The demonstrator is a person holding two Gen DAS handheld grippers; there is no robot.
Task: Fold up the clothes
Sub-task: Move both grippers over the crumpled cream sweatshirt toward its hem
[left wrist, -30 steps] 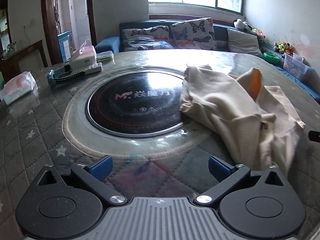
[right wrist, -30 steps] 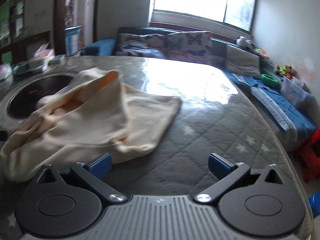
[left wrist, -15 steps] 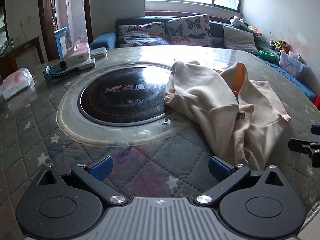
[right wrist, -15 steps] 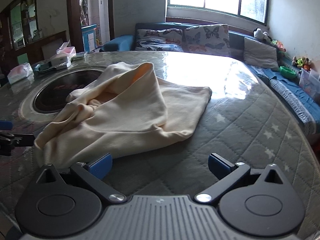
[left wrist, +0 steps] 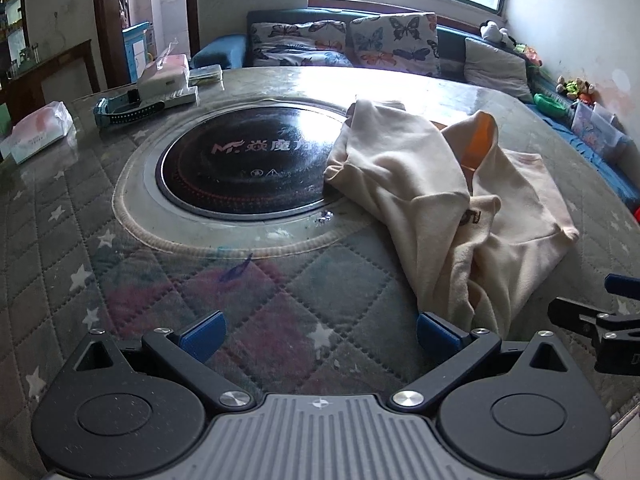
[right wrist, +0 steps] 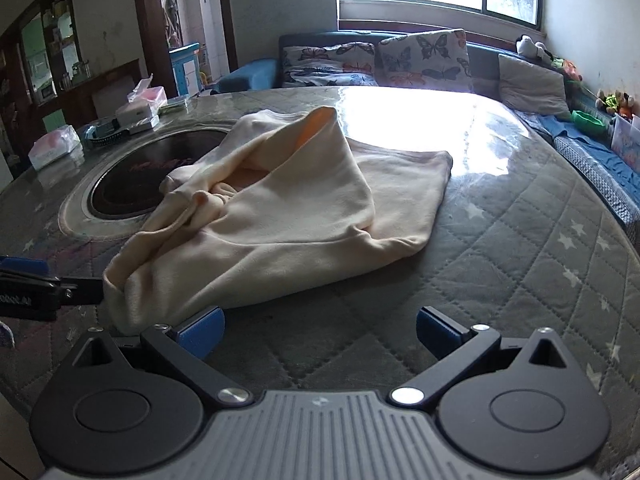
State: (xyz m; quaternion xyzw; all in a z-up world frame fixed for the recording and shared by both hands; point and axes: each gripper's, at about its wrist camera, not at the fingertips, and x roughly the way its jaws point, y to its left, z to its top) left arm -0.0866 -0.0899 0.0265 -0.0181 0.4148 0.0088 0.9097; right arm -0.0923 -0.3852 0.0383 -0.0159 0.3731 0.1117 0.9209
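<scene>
A cream garment (left wrist: pixel 460 208) with an orange lining lies crumpled on the round quilted table, partly over the black hob. It also shows in the right wrist view (right wrist: pixel 280 216). My left gripper (left wrist: pixel 318 334) is open and empty, low over the table, its right finger beside the garment's near edge. My right gripper (right wrist: pixel 318 330) is open and empty, its left finger at the garment's near hem. Each gripper shows at the edge of the other's view, the right one (left wrist: pixel 600 320) and the left one (right wrist: pixel 36 288).
A round black induction hob (left wrist: pixel 244 164) is set in the table's middle. Tissue packs (left wrist: pixel 40 130), a box (left wrist: pixel 164 80) and a watch-like strap (left wrist: pixel 128 110) lie at the far left. A sofa with butterfly cushions (left wrist: pixel 348 44) stands behind the table.
Both grippers have pulled back toward the table's near edge and now see more of the garment. The garment has not moved. Both stay open.
</scene>
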